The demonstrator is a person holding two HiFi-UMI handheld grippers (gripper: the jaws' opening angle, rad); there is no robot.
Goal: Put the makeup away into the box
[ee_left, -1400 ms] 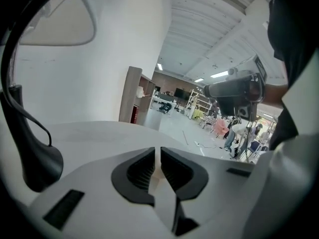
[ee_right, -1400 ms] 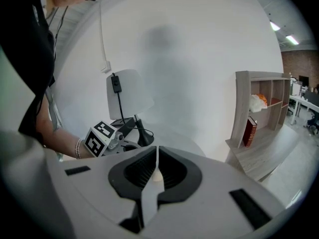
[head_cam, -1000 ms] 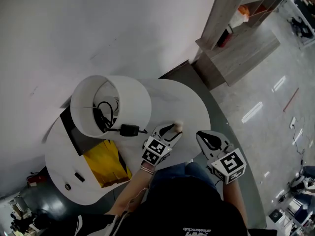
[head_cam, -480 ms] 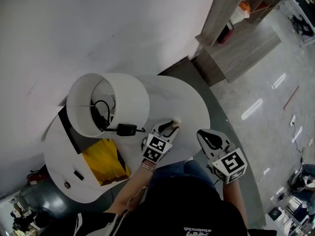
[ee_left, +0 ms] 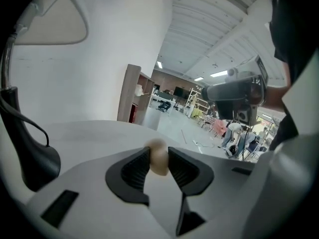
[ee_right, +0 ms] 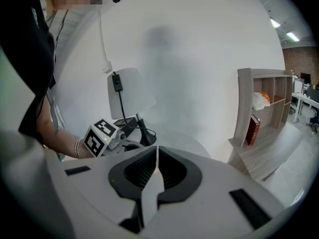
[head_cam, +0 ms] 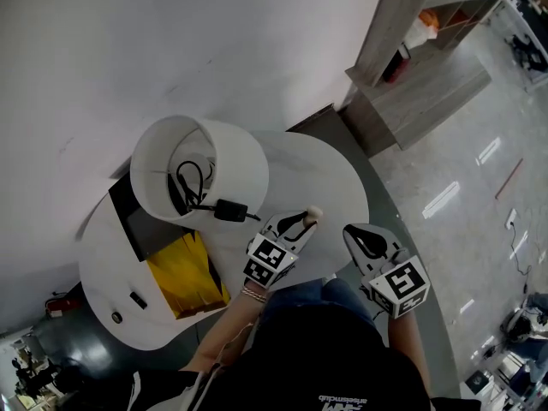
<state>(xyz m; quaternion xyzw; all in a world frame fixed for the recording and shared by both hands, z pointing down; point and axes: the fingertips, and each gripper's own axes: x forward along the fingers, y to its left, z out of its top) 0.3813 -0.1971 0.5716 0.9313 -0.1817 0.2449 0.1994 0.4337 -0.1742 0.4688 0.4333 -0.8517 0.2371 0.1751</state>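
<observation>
**A:** Containers, biggest first?

**B:** Wood-grain shelf unit (head_cam: pixel 402 50), upper right, open cubbies. One holds a red book (ee_right: pixel 253 128), another sth white and orange. Then a flat dark box (head_cam: pixel 137 221), rectangular, on the left of the white oval table (head_cam: pixel 317 178). The white drum lampshade (head_cam: pixel 235 165) overlaps its top edge. Contents: can't tell. A creased yellow bag (head_cam: pixel 184 272) lies just beside it, lower left.

**A:** Makeup?

**B:** One beige makeup sponge (head_cam: pixel 314 213), egg-shaped, matte, mid-frame over the table, well apart from the box. The left gripper (head_cam: pixel 301 223) pinches it btw ribbed black pads. Its jaws have just been closing on it.

**A:** Other claw?

**B:** Right gripper (head_cam: pixel 364 240), lower right, jaws pressed together.

**A:** Smaller bits?

**B:** Black cord w/ boxy plug (head_cam: pixel 229 210) hanging from the shade.
</observation>
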